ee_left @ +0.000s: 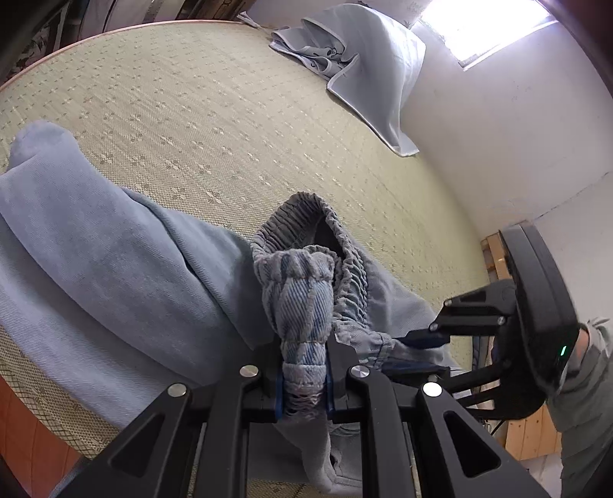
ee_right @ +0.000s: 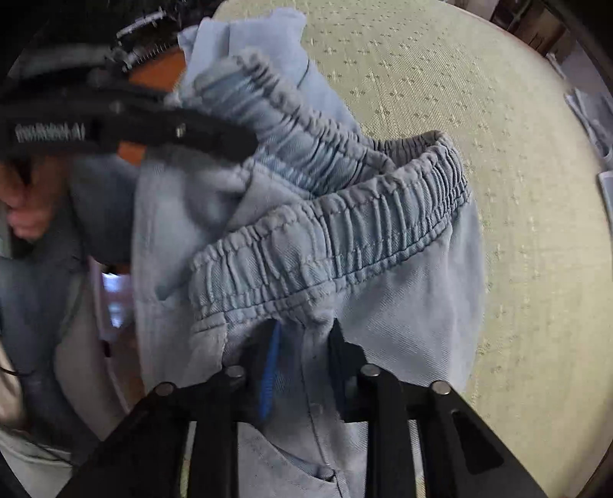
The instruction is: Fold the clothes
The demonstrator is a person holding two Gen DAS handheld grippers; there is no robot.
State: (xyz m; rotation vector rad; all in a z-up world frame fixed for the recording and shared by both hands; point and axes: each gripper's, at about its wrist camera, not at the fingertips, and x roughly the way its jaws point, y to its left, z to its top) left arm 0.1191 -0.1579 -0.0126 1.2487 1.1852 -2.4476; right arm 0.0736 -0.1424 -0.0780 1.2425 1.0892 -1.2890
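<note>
Surface: pale green woven mat (ee_left: 230, 126) with a small cross pattern, against a white wall (ee_left: 498, 153); bright window (ee_left: 486, 23) at top. One grey cloth (ee_left: 356, 61) crumpled at the mat's far edge. One pair of light blue trousers (ee_left: 95, 249) on the mat, near side. Left gripper (ee_left: 304, 383) angled down, pinching bunched elastic waistband (ee_left: 302, 298). Right gripper (ee_right: 302, 367) points down, jaws narrow, trouser fabric between them just below the waistband. Two grippers, two fabric items.
</note>
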